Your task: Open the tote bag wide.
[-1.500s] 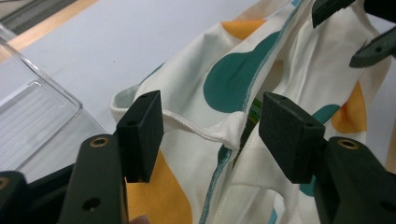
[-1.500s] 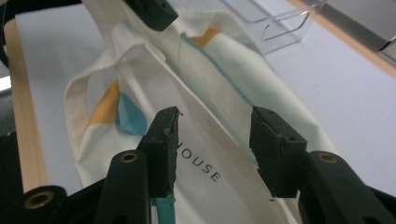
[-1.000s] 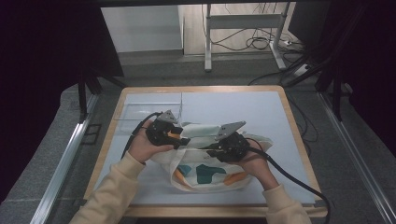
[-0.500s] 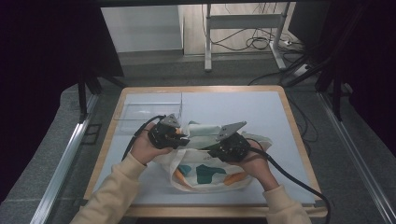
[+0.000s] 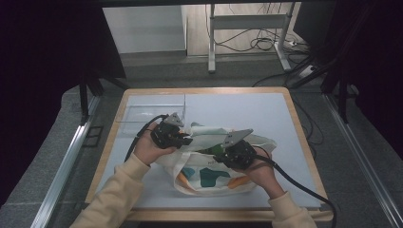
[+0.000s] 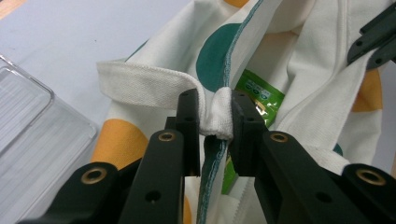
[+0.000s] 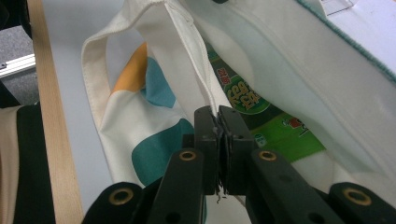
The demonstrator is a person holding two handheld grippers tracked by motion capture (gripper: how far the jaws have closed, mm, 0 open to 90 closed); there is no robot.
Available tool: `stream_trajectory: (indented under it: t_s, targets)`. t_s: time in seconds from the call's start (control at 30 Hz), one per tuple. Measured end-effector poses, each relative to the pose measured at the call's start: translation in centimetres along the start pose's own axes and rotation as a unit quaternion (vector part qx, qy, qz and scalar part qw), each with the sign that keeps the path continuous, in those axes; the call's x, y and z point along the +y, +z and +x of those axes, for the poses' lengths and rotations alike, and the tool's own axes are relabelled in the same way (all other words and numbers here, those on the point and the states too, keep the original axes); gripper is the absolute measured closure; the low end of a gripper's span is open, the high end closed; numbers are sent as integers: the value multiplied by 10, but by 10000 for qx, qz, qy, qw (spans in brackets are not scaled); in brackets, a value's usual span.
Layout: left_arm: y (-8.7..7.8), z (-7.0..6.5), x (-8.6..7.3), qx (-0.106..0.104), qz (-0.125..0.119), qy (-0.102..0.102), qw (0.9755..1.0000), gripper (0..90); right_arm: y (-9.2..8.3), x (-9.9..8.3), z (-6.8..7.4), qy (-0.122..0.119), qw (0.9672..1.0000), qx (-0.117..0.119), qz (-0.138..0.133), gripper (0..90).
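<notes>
Tote bag, white cloth with teal and orange spots, lies on the pale blue table, a clear plastic tray just beside it. A green packet sits inside its mouth. Left gripper, jaws just closing, pinches a folded rim. Right gripper, jaws just closing, clamps the opposite edge.

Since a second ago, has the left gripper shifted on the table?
No. The left gripper, jaws just closed on the tote bag rim, sits equally near the clear tray.
</notes>
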State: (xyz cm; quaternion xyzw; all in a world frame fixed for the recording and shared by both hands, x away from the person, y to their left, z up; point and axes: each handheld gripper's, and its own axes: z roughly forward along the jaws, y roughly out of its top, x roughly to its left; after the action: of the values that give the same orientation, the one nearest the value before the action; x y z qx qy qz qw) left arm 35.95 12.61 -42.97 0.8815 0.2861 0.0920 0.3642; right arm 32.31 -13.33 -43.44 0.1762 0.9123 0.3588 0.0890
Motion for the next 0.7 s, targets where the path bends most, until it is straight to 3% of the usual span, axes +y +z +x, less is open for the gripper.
stream_trajectory:
  t_s: [0.23, 0.7]
  targets:
    - [2, 4, 3, 21, 38, -96, 9999, 768, 0, -2, 1, 3, 10000, -9, -20, 864]
    - [8, 28, 10, 52, 180, -354, 9992, 770, 3, -4, 8, -74, 9999, 45, 86, 868]
